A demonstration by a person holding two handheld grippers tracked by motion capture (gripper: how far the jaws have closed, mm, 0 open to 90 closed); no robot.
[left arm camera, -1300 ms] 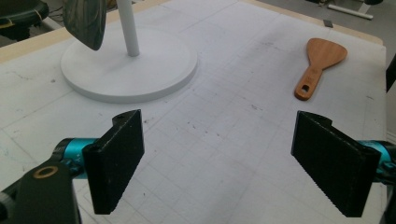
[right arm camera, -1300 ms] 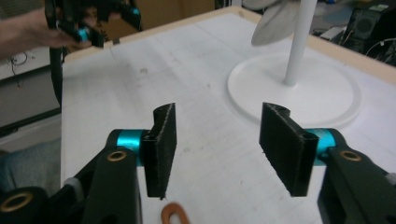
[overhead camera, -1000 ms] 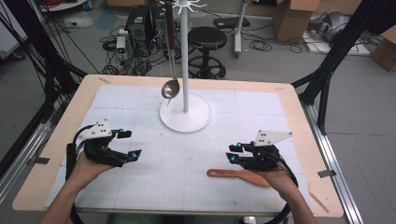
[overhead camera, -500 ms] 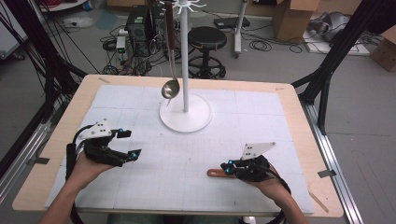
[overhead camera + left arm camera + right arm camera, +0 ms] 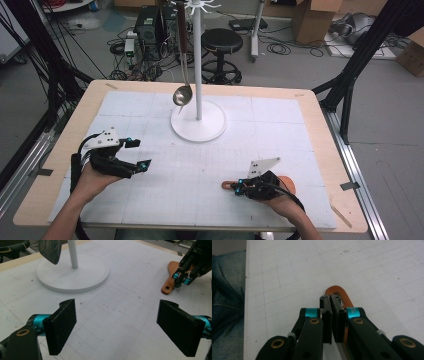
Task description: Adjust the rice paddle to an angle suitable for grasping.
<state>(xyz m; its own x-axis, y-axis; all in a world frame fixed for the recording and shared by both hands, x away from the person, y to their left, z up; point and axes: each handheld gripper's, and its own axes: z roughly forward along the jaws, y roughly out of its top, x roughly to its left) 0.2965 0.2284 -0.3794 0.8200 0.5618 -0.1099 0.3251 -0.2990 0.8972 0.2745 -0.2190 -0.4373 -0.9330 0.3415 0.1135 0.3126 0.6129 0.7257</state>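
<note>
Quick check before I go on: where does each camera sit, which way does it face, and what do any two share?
High view: above the near table edge, looking forward and down; both forearms, left gripper, right gripper.
Left gripper view: rides the left gripper, facing the white stand; own jaws wide apart.
Right gripper view: rides the right gripper, looking down its shut jaws.
Shared: all show the wooden spatula.

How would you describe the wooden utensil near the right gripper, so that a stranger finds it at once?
Start from the white stand at the middle of the table, then come toward the person's right hand. There, under the right gripper, lies a flat orange-brown wooden spatula on the white mat. Unlike the metal ladle hanging on the stand, it is wooden and lies flat.
</note>
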